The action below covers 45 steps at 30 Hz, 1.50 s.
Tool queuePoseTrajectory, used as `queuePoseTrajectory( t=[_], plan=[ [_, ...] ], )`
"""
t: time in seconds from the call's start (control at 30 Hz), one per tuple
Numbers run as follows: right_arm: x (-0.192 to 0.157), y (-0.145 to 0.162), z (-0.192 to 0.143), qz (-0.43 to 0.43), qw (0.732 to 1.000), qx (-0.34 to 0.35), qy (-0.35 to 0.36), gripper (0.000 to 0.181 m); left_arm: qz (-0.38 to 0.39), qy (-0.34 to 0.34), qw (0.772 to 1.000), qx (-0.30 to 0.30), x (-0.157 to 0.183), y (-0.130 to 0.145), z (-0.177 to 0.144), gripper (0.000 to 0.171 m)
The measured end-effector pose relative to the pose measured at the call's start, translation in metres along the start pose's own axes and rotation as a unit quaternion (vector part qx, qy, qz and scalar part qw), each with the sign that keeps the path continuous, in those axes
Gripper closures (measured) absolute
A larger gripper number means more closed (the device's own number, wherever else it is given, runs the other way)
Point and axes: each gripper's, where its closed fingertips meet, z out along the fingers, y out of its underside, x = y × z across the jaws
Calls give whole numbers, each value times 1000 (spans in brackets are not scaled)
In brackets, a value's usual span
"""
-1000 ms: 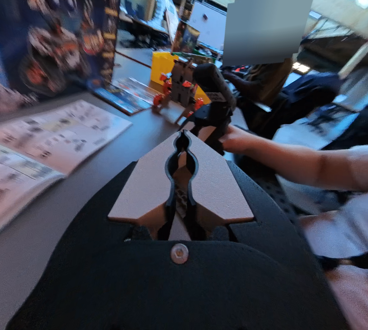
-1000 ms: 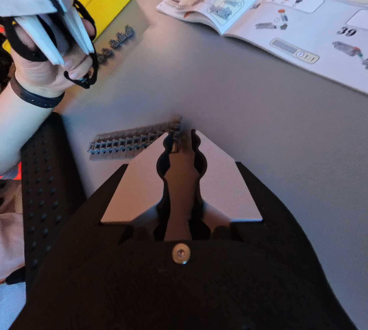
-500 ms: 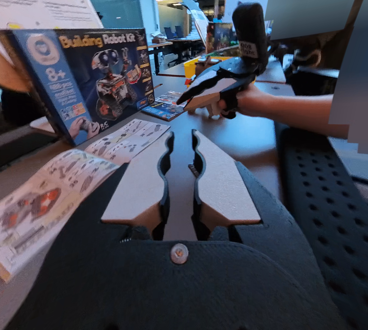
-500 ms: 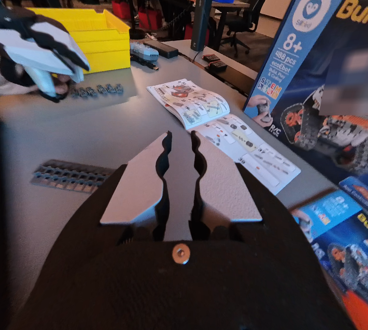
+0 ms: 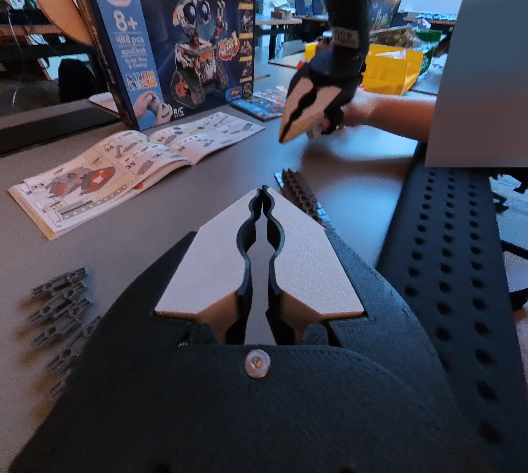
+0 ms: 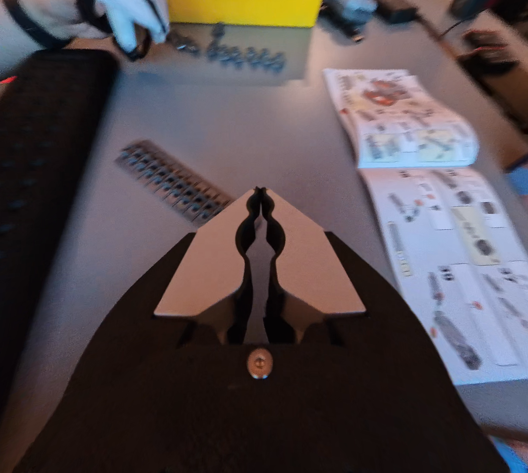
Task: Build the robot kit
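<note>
Both the left gripper and right gripper have pressed their fingers together empty since half a second ago, the grey track strip lying loose at ten o'clock from the right gripper's tips

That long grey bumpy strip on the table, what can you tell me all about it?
The grey track strip looks like many small plastic links joined in a row, with dark gaps between them. It lies flat on the grey table, slanted, beside a black perforated mat. Nothing grips it. The right gripper, jaws closed, is near one end; whether they touch is unclear. The left wrist view shows it too.
</note>
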Motion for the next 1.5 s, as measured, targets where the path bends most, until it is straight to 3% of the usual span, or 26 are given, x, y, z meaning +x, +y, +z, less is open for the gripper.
queuePoseTrajectory(
  t=[0.1, 0.17, 0.3, 0.4, 0.5, 0.77, 0.87, 0.97, 1.27, 1.5],
  plan=[
    [-16, 13, -3, 24, 999, -6, -48, 181, -7, 18, 1000, 11, 10, -13, 2, 171],
    [-23, 23, 1, 1, 997, -27, -67, 181, -10, 24, 1000, 11, 16, -18, 4, 171],
    [-23, 37, 9, -75, 992, -68, -81, 164, -28, 23, 999, 1, 20, -22, 9, 171],
    [-24, 43, 10, -83, 988, -75, -110, 162, -36, 20, 999, -14, 22, -22, 11, 171],
    [-21, 46, 10, -51, 989, -85, -110, 175, -43, 18, 999, -15, 26, -26, 12, 171],
    [-45, 48, 2, 136, 976, -143, -92, 175, -60, -5, 998, -7, 26, -37, 16, 171],
    [-54, 43, -5, 24, 983, -145, -107, 172, -56, 7, 998, -10, 34, -39, 20, 171],
    [-53, 36, -7, -113, 986, -75, -98, 165, -53, 13, 998, -11, 40, -40, 20, 171],
    [-52, 47, 1, -17, 983, -85, -164, 160, -53, 22, 998, -18, 48, -38, 21, 171],
    [-56, 47, 1, -23, 982, -85, -165, 168, -55, 34, 998, -10, 52, -43, 24, 171]
  ],
)
